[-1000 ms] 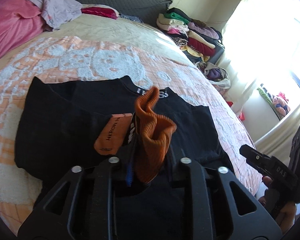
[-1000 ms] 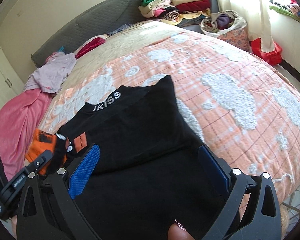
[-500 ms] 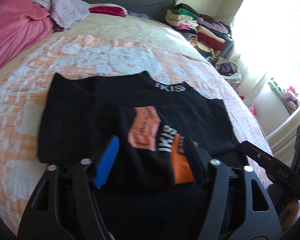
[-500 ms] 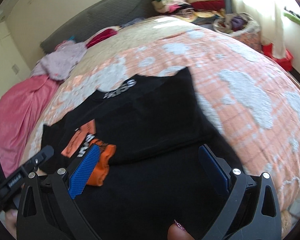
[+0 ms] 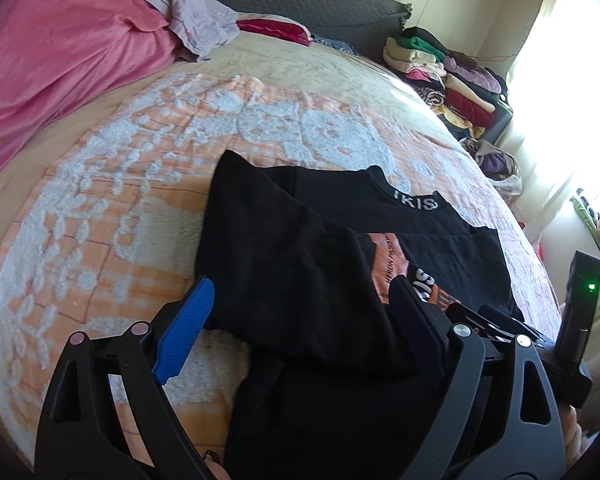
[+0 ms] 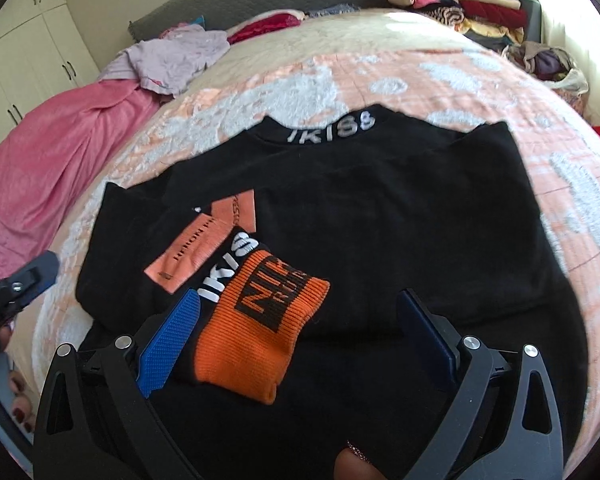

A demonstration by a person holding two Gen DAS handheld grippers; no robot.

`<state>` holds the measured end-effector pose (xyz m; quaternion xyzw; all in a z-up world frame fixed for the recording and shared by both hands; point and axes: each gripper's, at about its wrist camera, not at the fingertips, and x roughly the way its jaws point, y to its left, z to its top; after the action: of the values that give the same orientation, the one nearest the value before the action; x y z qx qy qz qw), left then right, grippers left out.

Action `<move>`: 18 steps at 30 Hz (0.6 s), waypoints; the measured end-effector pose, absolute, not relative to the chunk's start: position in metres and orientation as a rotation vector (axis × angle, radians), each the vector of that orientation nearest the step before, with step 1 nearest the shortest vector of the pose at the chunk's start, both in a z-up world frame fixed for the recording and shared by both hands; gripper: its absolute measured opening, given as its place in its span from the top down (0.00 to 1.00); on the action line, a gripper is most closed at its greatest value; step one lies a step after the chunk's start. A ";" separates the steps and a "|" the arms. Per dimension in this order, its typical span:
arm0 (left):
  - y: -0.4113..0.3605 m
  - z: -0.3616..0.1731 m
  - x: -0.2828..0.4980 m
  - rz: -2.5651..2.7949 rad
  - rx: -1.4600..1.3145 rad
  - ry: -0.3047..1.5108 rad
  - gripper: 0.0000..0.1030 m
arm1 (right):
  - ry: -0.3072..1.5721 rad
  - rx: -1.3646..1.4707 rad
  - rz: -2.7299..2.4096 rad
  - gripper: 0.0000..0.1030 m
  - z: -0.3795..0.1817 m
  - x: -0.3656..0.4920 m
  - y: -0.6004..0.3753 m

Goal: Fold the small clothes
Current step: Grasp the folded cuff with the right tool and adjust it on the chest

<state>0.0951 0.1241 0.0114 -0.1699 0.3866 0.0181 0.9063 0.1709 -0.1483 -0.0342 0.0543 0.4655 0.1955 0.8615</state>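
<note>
A black top point(image 5: 300, 264) point(image 6: 380, 208) with a white-lettered collar point(image 6: 332, 130) lies flat on the bed, both sleeves folded in over the body. The left sleeve's orange ribbed cuff point(image 6: 260, 320) and a peach label patch point(image 6: 204, 248) rest on top. My left gripper point(image 5: 304, 320) is open and empty, just above the folded left side. My right gripper point(image 6: 300, 336) is open and empty over the lower body, with the orange cuff between its fingers but not gripped. The left gripper's tip shows in the right wrist view point(image 6: 28, 280).
The orange and white bedspread point(image 5: 100, 184) covers the bed. A pink blanket point(image 5: 60, 52) and a lilac garment point(image 5: 196, 12) lie at the far left. A stack of folded clothes point(image 5: 444, 68) and a bag of clothes point(image 5: 496, 164) stand beyond the right side.
My left gripper laid the orange-cuffed sleeve down on the top, opened, and drew back to the left. My right gripper moved in over the cuff, staying open.
</note>
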 end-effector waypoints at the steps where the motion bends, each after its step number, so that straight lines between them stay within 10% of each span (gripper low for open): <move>1: 0.126 0.011 0.094 0.039 -0.356 0.799 0.20 | 0.987 0.115 0.408 0.21 -0.038 0.173 -0.147; 6: 0.138 0.009 0.091 0.049 -0.387 0.808 0.20 | 0.975 0.144 0.425 0.37 -0.045 0.171 -0.143; 11: 0.144 0.009 0.089 0.059 -0.395 0.807 0.20 | 0.952 0.142 0.487 0.81 -0.040 0.169 -0.132; 18: 0.152 0.011 0.087 0.080 -0.407 0.810 0.19 | 0.840 0.136 0.564 0.86 -0.003 0.164 -0.120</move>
<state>0.0865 0.1525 0.0111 -0.1966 0.3912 0.0386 0.8982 0.1637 -0.1201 -0.0028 0.0650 0.4022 0.2698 0.8725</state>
